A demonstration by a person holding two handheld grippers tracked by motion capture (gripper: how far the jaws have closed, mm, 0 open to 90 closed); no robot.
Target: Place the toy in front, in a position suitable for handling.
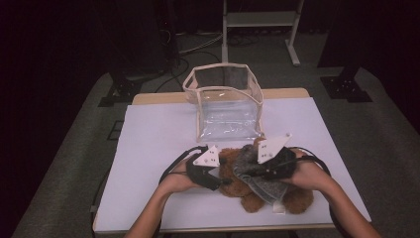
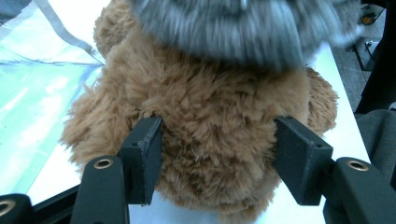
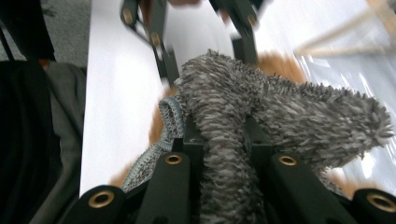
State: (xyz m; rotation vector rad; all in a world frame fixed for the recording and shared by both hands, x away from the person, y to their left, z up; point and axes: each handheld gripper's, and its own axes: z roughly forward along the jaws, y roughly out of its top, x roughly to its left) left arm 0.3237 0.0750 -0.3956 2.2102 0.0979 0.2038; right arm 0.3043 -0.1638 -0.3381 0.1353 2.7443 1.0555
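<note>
A brown teddy bear (image 1: 252, 201) lies on the white table (image 1: 158, 134) near its front edge, with a grey fuzzy cloth (image 1: 267, 186) draped over it. My left gripper (image 1: 220, 181) comes in from the left. In the left gripper view the bear (image 2: 210, 121) fills the space between the jaws of that gripper (image 2: 219, 158), and both pads press into the fur. My right gripper (image 1: 247, 171) reaches in from the right, above the bear. Its own view shows this gripper (image 3: 224, 140) pinching a fold of the grey cloth (image 3: 280, 107), which spreads past the jaws over the bear (image 3: 275, 65).
A clear plastic bag (image 1: 225, 99) with beige trim stands open at the back middle of the table, just beyond the bear. Both forearms enter from the bottom edge. Dark floor, cables and a metal stand lie behind the table.
</note>
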